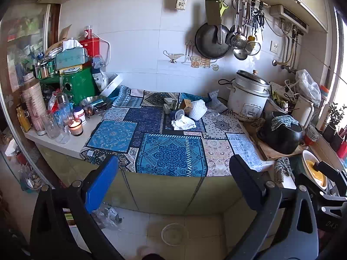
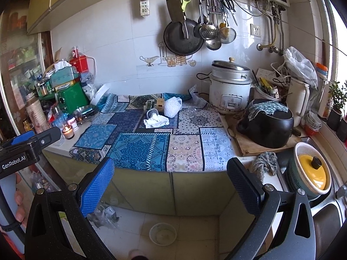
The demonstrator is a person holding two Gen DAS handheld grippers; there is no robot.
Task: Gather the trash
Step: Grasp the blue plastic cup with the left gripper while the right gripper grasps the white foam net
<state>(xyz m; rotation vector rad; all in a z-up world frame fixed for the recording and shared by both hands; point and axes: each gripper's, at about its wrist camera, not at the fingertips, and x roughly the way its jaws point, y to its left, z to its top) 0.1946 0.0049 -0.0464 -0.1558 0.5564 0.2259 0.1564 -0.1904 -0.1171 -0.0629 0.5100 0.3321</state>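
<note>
A heap of trash lies at the back middle of the patterned cloth [image 1: 171, 151]: a crumpled white tissue [image 1: 183, 123] [image 2: 156, 121], a white foam net [image 1: 197, 109] [image 2: 172, 106], a tipped small container [image 1: 179, 113], and small boxes [image 1: 186, 105] [image 2: 160, 104]. My left gripper [image 1: 173, 183] is open and empty, held in front of the counter edge, well short of the heap. My right gripper [image 2: 171, 186] is open and empty, also in front of the counter. The left gripper also shows at the left of the right wrist view [image 2: 32, 138].
A lit candle [image 1: 76, 126], glasses and bottles crowd the counter's left. A rice cooker [image 1: 249, 95], a black pot [image 1: 282, 134] on a board and a sink with a yellow lid [image 2: 312, 171] stand right. A clear bowl [image 1: 174, 234] and plastic wrap [image 1: 106, 214] lie on the floor.
</note>
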